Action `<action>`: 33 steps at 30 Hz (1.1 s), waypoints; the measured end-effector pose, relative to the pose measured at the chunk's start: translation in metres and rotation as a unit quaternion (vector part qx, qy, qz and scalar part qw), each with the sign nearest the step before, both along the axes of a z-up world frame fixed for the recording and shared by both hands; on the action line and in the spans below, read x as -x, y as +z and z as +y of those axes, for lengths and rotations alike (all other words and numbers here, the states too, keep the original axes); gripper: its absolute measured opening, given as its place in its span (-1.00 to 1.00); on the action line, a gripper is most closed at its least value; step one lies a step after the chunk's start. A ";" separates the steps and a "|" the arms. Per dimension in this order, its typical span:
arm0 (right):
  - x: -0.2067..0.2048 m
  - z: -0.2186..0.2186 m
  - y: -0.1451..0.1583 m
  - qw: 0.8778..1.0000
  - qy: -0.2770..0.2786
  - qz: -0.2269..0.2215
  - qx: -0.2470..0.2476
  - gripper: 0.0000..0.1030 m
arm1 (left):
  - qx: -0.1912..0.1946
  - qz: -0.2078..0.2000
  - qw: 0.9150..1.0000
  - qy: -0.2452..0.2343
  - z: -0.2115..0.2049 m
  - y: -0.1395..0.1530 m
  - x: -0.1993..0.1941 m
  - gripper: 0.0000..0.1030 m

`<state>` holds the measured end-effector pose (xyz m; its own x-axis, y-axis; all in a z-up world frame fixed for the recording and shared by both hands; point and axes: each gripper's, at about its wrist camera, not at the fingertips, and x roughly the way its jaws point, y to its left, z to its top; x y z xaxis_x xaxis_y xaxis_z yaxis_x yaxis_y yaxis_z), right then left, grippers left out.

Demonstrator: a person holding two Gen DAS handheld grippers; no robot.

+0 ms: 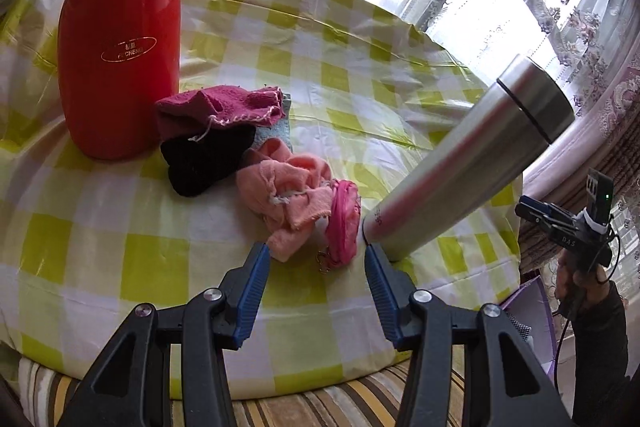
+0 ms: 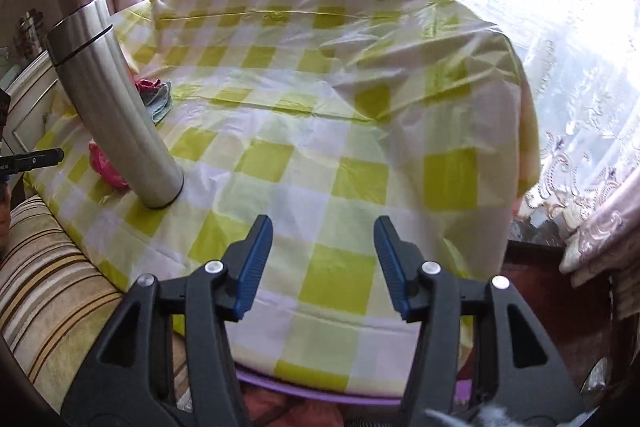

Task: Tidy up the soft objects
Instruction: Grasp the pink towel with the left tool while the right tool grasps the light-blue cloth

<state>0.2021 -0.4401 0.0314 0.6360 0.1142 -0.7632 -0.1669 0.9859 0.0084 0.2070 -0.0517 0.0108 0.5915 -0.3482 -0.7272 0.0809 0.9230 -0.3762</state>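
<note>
On the green-and-white checked tablecloth (image 1: 340, 75) lies a small heap of soft things: a magenta cloth (image 1: 216, 107) on top of a black one (image 1: 204, 159), a light blue cloth (image 1: 276, 133) behind them, a crumpled peach cloth (image 1: 288, 191) and a pink zip pouch (image 1: 344, 223). My left gripper (image 1: 316, 255) hovers open just in front of the pouch, nothing between its fingers. In the right wrist view my right gripper (image 2: 323, 231) stands open and empty over bare tablecloth (image 2: 340, 131); the pouch (image 2: 105, 167) and cloths (image 2: 158, 97) peek out behind the steel flask.
A red flask (image 1: 116, 39) stands left of the heap. A steel flask (image 1: 460, 171) (image 2: 116, 111) stands right of the pouch, close to my left gripper's right finger. A striped cushion (image 2: 48, 275) lies by the near table edge. Lace curtains (image 1: 560, 7) hang behind.
</note>
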 end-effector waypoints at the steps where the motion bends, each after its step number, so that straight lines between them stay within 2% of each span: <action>1: -0.017 0.002 0.000 1.000 0.018 0.002 -0.004 0.13 | -0.002 0.002 1.000 0.002 0.001 -0.001 -0.004 -0.02; 6: -0.094 0.026 0.002 0.993 0.114 0.011 0.002 0.24 | 0.000 0.016 1.000 0.015 0.006 -0.011 -0.025 -0.02; 11: -0.160 0.062 -0.011 0.982 0.189 0.021 -0.014 0.27 | 0.018 0.037 0.999 0.026 0.007 -0.023 -0.044 -0.02; 14: -0.193 0.088 -0.025 0.972 0.229 0.035 -0.039 0.28 | 0.030 0.049 0.998 0.035 0.008 -0.031 -0.053 -0.02; 18: -0.227 0.131 -0.046 0.956 0.282 0.062 -0.041 0.28 | 0.043 0.061 0.996 0.044 0.011 -0.041 -0.062 -0.02; 22: -0.251 0.171 -0.062 0.936 0.336 0.092 -0.041 0.28 | 0.052 0.066 0.995 0.045 0.012 -0.048 -0.067 -0.02; 25: -0.264 0.192 -0.069 0.923 0.365 0.109 -0.059 0.28 | 0.057 0.064 0.995 0.041 0.011 -0.050 -0.068 -0.02; 33: -0.271 0.239 -0.084 0.899 0.412 0.131 -0.072 0.28 | 0.065 0.056 0.996 0.037 0.012 -0.054 -0.068 -0.02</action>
